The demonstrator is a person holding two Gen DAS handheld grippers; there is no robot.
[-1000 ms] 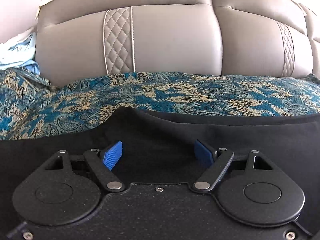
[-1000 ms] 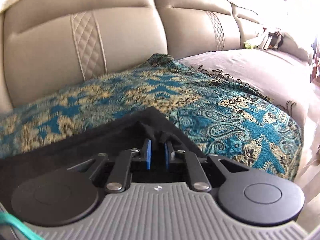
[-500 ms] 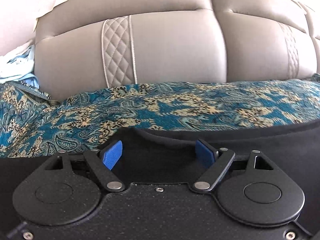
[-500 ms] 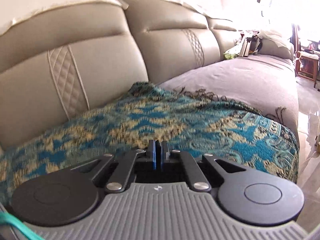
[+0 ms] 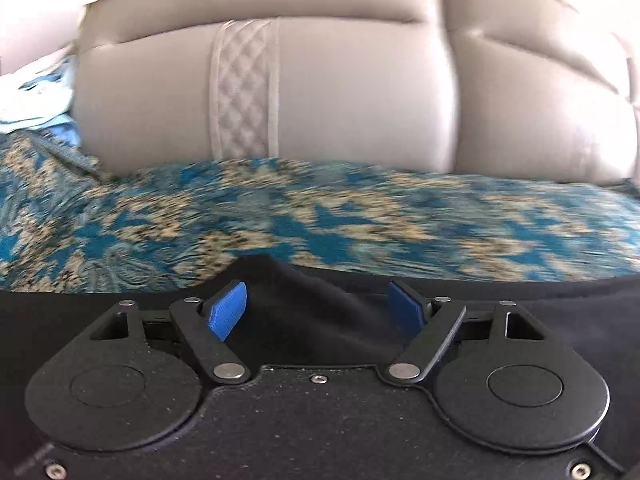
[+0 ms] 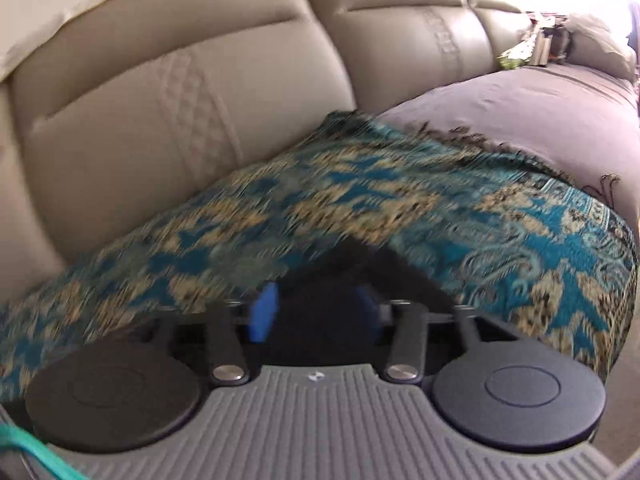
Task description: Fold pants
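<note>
**Black pants under both sets of open jaws on a draped sofa**

The black pants (image 5: pixel 320 320) lie flat on the sofa seat, directly beneath both tools. In the left wrist view the left gripper (image 5: pixel 320 312) hangs over them with its jaws spread wide, a raised peak of black cloth standing between the blue pads but touched by neither. In the right wrist view the right gripper (image 6: pixel 316 312) has its jaws parted too, somewhat less widely, and a pointed corner of the pants (image 6: pixel 360 264) pokes forward between them — it holds nothing.

The sofa (image 5: pixel 360 92) is pale grey-beige leather with a quilted diamond strip down each backrest. A teal and tan paisley throw (image 5: pixel 360 216) covers the seat; the pants rest on it. In the right wrist view the throw (image 6: pixel 440 208) ends in a dark fringe, beside a mauve cover (image 6: pixel 520 112) on the next seat. Some light blue and white cloth (image 5: pixel 36 100) sits at the sofa's far left.

The pants are plain, matte, nearly featureless — the right view is blurred.
</note>
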